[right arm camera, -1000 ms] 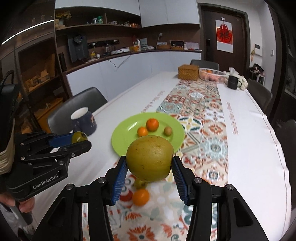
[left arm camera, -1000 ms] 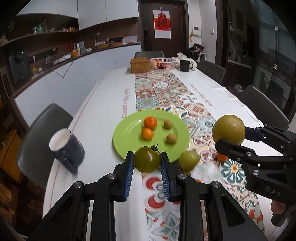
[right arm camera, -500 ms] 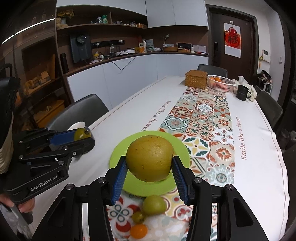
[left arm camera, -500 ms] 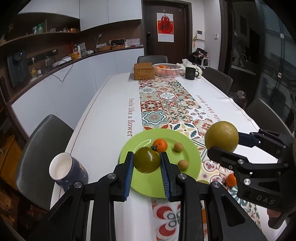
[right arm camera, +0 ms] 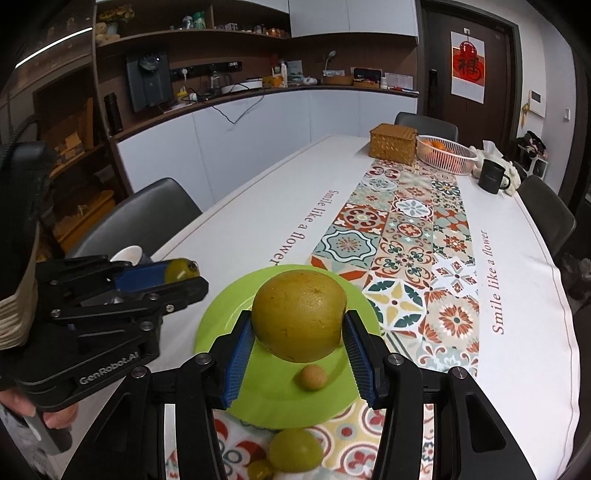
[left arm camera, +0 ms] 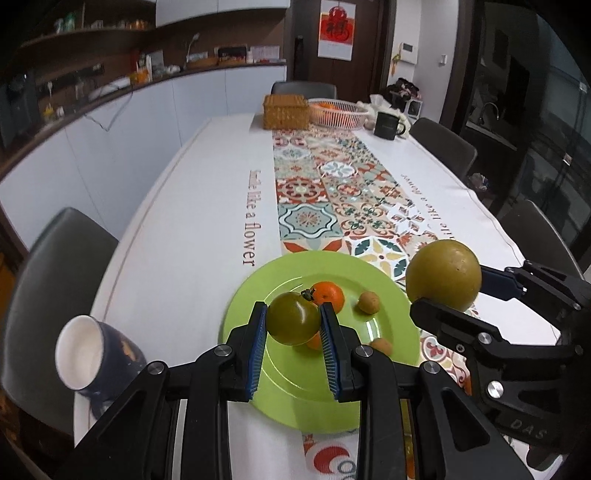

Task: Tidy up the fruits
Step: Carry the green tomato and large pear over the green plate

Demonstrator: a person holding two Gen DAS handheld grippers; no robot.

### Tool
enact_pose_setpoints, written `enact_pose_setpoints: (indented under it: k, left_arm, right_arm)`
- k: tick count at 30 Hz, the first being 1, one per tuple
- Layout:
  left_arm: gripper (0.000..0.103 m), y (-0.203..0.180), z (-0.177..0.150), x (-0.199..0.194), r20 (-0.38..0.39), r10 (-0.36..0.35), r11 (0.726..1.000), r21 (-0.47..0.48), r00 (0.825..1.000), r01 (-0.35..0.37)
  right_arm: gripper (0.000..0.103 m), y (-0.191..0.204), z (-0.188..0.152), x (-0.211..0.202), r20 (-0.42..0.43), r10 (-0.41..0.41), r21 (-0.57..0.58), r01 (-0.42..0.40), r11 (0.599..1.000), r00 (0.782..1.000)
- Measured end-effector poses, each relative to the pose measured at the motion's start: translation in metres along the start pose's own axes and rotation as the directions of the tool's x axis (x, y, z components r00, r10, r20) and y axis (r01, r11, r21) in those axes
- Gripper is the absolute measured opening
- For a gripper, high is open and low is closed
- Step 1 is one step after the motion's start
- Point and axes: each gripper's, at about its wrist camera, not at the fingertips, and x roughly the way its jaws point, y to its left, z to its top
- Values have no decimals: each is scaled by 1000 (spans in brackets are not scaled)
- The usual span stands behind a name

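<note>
Over the long dining table (left arm camera: 207, 206), the left gripper (left arm camera: 293, 325) pinched a green tomato (left arm camera: 293, 318) and the right gripper (right arm camera: 297, 332) clamped a large pear (right arm camera: 299, 314) above the green plate (left arm camera: 258, 291), so each fruit wanted lowering onto bare plate beneath its fingers before release.

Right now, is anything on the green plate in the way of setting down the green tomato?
Yes. Below the green tomato in the left hand-held gripper, an orange and two small brown fruits occupy the green plate; its near-left part looks bare.

Place: you are in a home kitchen-diner | Signs: long dining table (right arm camera: 236, 221), chairs (right arm camera: 147, 218), counter (right arm camera: 258, 92) with appliances, wall cabinets (right arm camera: 351, 16), shelves (right arm camera: 192, 35), door (right arm camera: 469, 66)
</note>
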Motion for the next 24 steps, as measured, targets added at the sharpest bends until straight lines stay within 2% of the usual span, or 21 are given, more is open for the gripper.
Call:
enact_pose_setpoints:
  k: [9, 16, 22, 24]
  left_arm:
    - [29, 16, 11, 54, -82, 2, 1000, -21, 997, -4]
    - [29, 19, 7, 87, -138, 9, 1000, -26, 990, -12]
    - [29, 19, 0, 102, -176, -7, 1000, -26, 984, 3]
    - [37, 19, 0, 101, -178, -3, 1000, -19, 984, -1]
  right_arm:
    - [50, -6, 10, 47, -96, 9, 8, -8, 1000, 995]
    - [50, -11, -3, 83, -196, 13, 15, -11, 1000, 980]
    - [50, -12, -13, 96, -239, 23, 18, -20, 1000, 971]
    - [50, -12, -15, 98, -244, 24, 19, -20, 1000, 970]
